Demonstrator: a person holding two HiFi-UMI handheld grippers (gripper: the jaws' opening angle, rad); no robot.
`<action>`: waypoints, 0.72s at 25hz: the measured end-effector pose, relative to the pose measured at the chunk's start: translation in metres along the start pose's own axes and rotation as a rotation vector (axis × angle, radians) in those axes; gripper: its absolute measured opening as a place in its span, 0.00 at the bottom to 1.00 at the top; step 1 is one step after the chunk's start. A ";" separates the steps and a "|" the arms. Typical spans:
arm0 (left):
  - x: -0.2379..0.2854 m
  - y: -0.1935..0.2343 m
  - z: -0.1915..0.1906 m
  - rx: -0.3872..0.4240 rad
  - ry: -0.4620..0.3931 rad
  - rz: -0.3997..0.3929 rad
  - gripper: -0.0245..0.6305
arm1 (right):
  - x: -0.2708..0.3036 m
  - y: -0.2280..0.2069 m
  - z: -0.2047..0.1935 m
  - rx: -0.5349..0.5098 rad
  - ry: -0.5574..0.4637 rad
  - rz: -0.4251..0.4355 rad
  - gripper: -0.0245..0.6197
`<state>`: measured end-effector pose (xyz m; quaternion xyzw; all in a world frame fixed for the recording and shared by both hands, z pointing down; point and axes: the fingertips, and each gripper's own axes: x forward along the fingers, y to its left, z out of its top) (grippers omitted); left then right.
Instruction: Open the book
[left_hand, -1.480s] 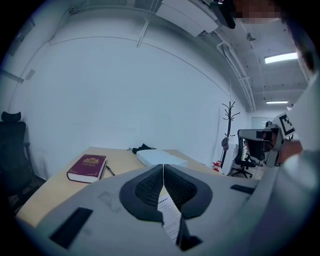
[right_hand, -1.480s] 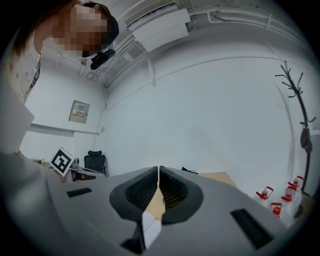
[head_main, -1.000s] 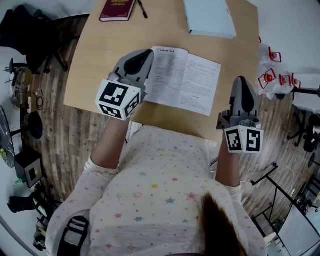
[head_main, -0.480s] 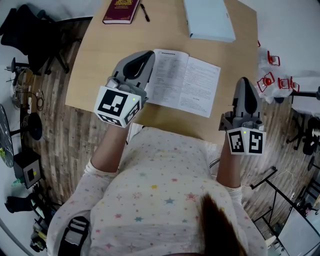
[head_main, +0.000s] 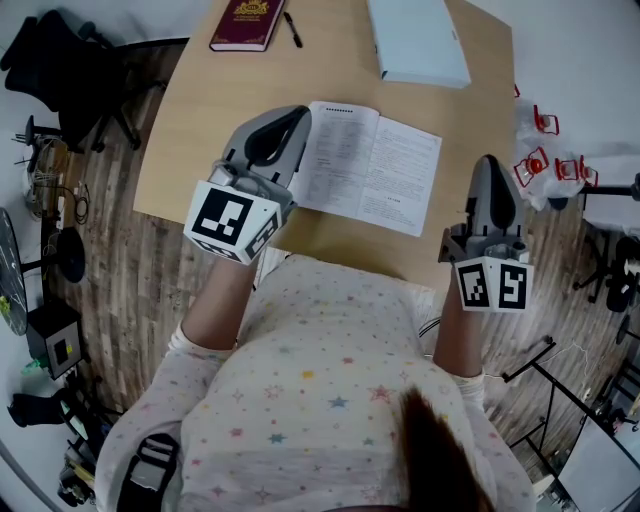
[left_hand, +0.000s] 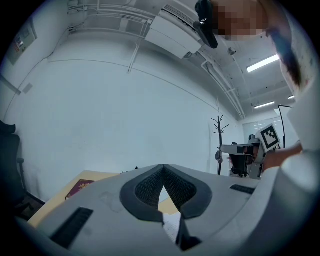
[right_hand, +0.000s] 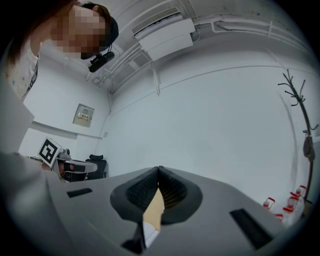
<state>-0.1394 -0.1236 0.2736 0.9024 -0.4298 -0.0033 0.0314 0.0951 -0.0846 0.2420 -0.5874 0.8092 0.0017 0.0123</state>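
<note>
The book (head_main: 375, 165) lay open on the table (head_main: 200, 130), its left edge hidden beneath the left gripper (head_main: 298, 115), jaws together, empty. The right gripper (head_main: 487, 162), likewise closed on nothing, stood apart to its right.

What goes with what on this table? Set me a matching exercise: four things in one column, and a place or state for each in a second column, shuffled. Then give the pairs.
Things:
1. open book
2. maroon book
3. pale blue book
4. black pen

Places or states:
A. closed, at the far corner of the table, on the head view's left
B. thin, lying just beside the maroon book
C. pages showing, by the near edge
D. closed, at the far edge, beyond the open book

Pairs: 1-C, 2-A, 3-D, 4-B.
</note>
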 end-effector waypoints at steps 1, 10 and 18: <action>-0.001 -0.001 0.001 -0.001 -0.003 0.000 0.06 | 0.000 0.001 0.001 0.001 -0.002 0.001 0.04; -0.011 -0.004 0.004 -0.014 -0.020 -0.014 0.06 | 0.001 0.016 0.000 0.009 -0.001 0.035 0.04; -0.011 -0.007 0.001 -0.011 -0.024 -0.025 0.06 | 0.000 0.019 -0.002 -0.004 0.008 0.039 0.04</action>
